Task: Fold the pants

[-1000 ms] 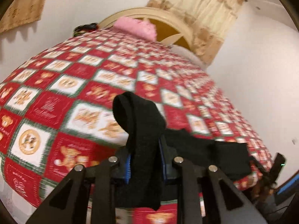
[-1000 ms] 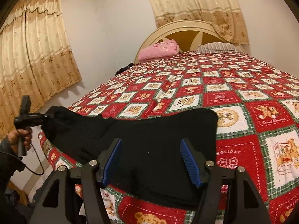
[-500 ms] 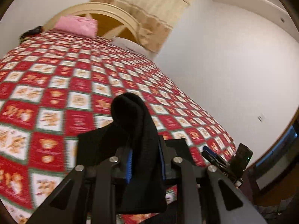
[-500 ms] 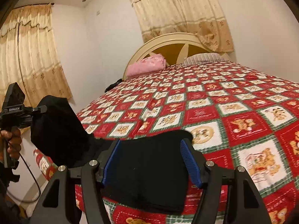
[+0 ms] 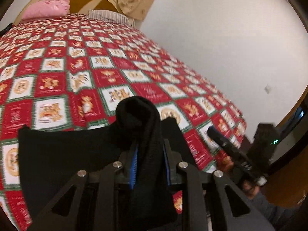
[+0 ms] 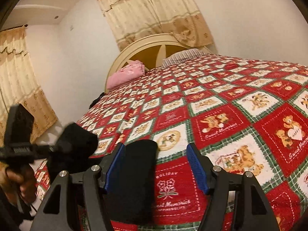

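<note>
Clamped on a thick fold of the black pants (image 5: 140, 134), my left gripper (image 5: 149, 165) has its blue pads nearly together, the cloth bulging up in a rounded hump above the fingertips and hanging down below them. From my left wrist view it points downward across the near corner of the bed, and in the right wrist view I see the same gripper (image 6: 57, 150) at the left edge, a hand (image 6: 17, 181) wrapped round its handle with a cable trailing beneath, the bunch of dark fabric carried at its tip above the bed's edge

My right gripper (image 6: 156, 165) stands with its jaws wide apart and nothing pressed between the pads; a strip of the pants (image 6: 134, 179) lies flat on the bedspread under the left finger, and I cannot tell whether that finger touches it. In the left wrist view that gripper (image 5: 215, 134) shows as a blurred dark bar at the right, held by a hand (image 5: 248, 188) in a grey sleeve (image 5: 269, 207), aimed toward the bed

The rest of the pants spreads as a broad dark panel over the near edge of the red, white and green checked bedspread (image 5: 96, 67). Beyond, at the head of the bed, a pink pillow (image 6: 125, 73) and a striped pillow (image 6: 182, 56) rest against the cream arched headboard (image 6: 154, 40), with beige curtains (image 6: 154, 11) hanging behind
</note>
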Motion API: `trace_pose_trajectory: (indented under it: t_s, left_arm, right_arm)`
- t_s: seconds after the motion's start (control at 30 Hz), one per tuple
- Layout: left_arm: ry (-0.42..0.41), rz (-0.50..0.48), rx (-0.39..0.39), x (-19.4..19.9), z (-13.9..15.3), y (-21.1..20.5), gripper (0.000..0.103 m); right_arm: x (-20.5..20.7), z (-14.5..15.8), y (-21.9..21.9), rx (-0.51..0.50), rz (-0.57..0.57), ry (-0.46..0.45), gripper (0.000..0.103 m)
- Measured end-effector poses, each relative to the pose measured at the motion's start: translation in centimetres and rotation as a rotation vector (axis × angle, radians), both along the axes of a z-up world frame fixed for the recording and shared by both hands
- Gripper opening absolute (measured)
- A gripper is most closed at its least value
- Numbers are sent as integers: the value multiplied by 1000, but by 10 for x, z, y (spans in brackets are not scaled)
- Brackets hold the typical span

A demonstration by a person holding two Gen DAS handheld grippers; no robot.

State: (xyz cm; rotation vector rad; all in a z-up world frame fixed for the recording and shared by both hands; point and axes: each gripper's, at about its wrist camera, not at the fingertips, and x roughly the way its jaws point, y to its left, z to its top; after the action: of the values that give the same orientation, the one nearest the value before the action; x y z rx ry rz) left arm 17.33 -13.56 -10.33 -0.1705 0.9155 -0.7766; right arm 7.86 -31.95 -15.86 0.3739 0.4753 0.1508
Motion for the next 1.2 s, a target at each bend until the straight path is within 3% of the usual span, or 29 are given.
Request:
trace_pose_trajectory:
  t_s: [0.17, 0.27, 0.37, 0.43, 0.47, 0.57, 0.7, 0.9, 0.93, 1.0, 1.13, 1.2]
  left_arm:
    - [5, -12, 18, -1, -14, -27, 27]
    - [10, -31, -26, -5, -11, -32, 39]
    - [-18, -55, -93, -13, 1, -29, 41]
    - [-61, -50, -98, -20, 10, -22, 43]
    - [-78, -42, -93, -22, 12, -18, 49]
    - [-139, 31, -52, -28, 13, 7, 65]
    - [-221, 198, 36, -29, 4, 49, 84]
    - [-197, 297, 69, -17, -19, 78, 88]
    - [-195, 300, 76, -15, -22, 78, 89]
    - [-177, 300, 89, -14, -30, 78, 90]
    - [-166, 291, 90, -15, -37, 82, 91]
    - [-167, 285, 91, -16, -39, 81, 96]
  right_arm:
    - [2, -5, -1, 5, 7, 15, 67]
    - [2, -7, -4, 18, 4, 20, 67]
    - [4, -9, -10, 38, -15, 31, 67]
    - [3, -9, -14, 48, -36, 31, 67]
    - [1, -7, -16, 54, -45, 28, 67]
    - [-5, 4, -12, 85, -25, 14, 67]
    - [-4, 15, 18, 91, 97, 51, 67]
    - [20, -9, 57, 74, 146, 246, 67]
    - [22, -11, 60, 54, 140, 262, 64]
    - [22, -15, 66, 20, 156, 289, 18]
    - [10, -1, 60, 9, 149, 235, 14]
    - [7, 5, 52, 4, 124, 214, 14]
